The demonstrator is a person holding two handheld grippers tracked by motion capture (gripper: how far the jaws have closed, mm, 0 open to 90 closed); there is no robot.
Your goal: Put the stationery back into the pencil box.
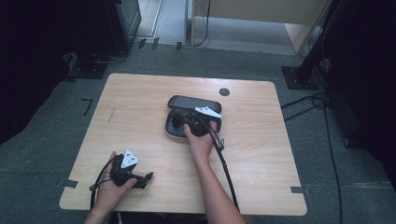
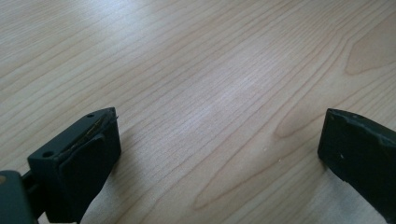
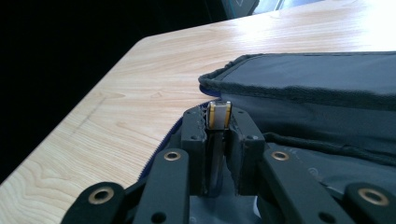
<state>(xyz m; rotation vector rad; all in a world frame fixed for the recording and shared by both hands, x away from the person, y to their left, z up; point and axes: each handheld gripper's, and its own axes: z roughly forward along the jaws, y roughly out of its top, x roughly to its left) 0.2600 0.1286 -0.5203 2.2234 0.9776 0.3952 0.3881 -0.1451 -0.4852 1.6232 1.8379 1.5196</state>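
A dark grey zip case (image 1: pixel 192 101) lies open at the middle of the wooden table (image 1: pixel 135 112). My right gripper (image 1: pixel 187 122) reaches into its lower half. In the right gripper view the case's grey fabric lid (image 3: pixel 317 79) rises just behind the right gripper (image 3: pixel 218 122), whose jaws stand close together on a thin flat piece with gold-coloured edges (image 3: pixel 219 115). What that piece is I cannot tell. My left gripper (image 1: pixel 145 179) rests in the left hand near the table's front left edge. Its jaws are wide apart over bare wood, nothing in the left gripper (image 2: pixel 219 154).
A round dark grommet (image 1: pixel 224 92) sits in the tabletop behind the case. The right gripper's cable (image 1: pixel 226 168) trails back along the forearm. Dark stands (image 1: pixel 299 74) and loose cables (image 1: pixel 308 100) are on the grey floor around the table.
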